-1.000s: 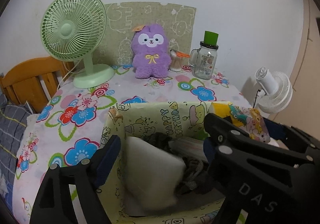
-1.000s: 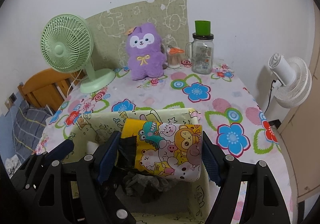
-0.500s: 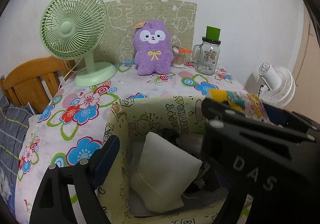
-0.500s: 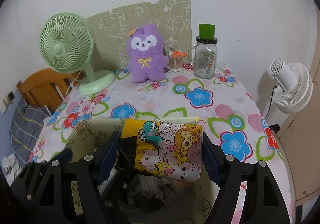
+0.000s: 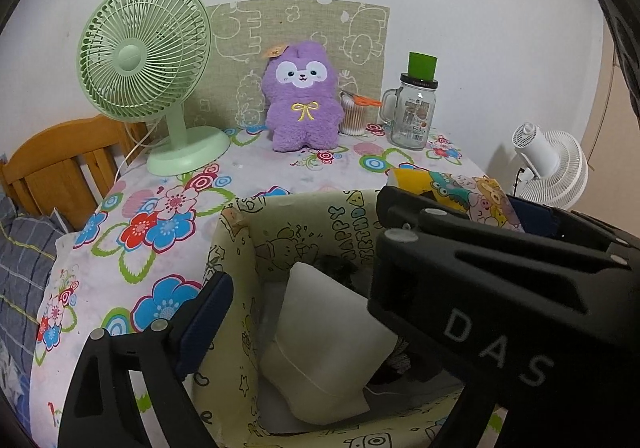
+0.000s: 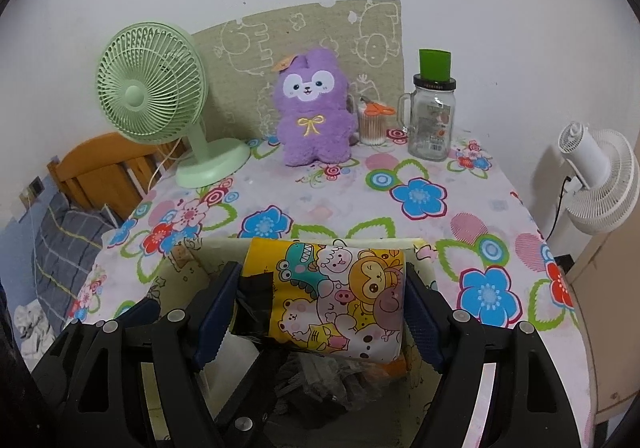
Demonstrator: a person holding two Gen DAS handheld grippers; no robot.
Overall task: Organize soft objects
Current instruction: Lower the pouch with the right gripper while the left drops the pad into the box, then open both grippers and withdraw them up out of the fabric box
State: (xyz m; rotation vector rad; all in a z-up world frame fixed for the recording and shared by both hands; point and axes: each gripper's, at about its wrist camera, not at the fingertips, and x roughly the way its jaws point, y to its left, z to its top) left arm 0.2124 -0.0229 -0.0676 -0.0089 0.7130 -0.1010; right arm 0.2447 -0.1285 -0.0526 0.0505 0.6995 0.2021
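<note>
Right wrist view: right gripper (image 6: pixel 320 308) clamps a yellow cartoon-animal pouch (image 6: pixel 340 300); left gripper (image 5: pixel 296 288) spread apart.

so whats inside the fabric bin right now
Inside the fabric bin: a cream pillow leaning upright and dark crumpled clothing. The right gripper and its cartoon pouch hide the rest.

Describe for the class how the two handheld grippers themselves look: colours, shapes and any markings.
Both are matte black plastic frames with cut-out slots and round silver screw heads. The left gripper and the right gripper each carry two fingers faced with dark navy textured pads. White letters "DAS" mark the frame of the right gripper as seen in the left wrist view. No cables or sleeves show.
</note>
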